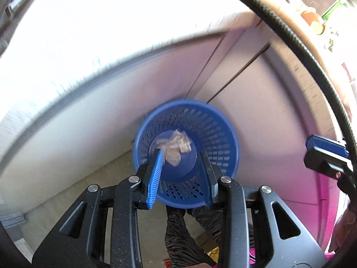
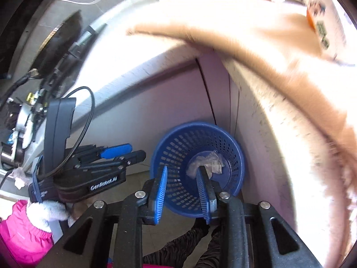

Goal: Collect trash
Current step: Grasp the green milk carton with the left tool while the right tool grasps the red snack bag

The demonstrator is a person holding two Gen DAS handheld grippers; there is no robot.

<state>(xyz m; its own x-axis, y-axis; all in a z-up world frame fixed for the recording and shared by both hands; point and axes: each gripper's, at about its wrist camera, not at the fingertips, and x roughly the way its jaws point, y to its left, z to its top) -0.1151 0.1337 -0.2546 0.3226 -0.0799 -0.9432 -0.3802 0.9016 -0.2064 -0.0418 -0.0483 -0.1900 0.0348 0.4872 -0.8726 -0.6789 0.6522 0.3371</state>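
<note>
A blue perforated bin (image 1: 214, 125) stands on the floor in a corner of white cabinets; it also shows in the right wrist view (image 2: 178, 147). Crumpled clear plastic trash (image 1: 176, 145) lies on its bottom, also seen in the right wrist view (image 2: 207, 160). My left gripper (image 1: 181, 154) hangs open and empty above the bin's mouth. My right gripper (image 2: 184, 172) is open and empty above the bin too. The left gripper (image 2: 131, 151) shows from the side in the right wrist view, left of the bin. The right gripper's fingertip (image 1: 323, 145) shows at the right edge of the left wrist view.
White cabinet fronts (image 1: 256, 102) rise behind and right of the bin, under a bright countertop (image 1: 89, 33). A black cable (image 1: 312, 71) arcs across the left wrist view. The person's patterned trousers (image 1: 183, 236) and pink jacket (image 2: 24, 236) are below. Tan floor (image 1: 89, 187) lies left of the bin.
</note>
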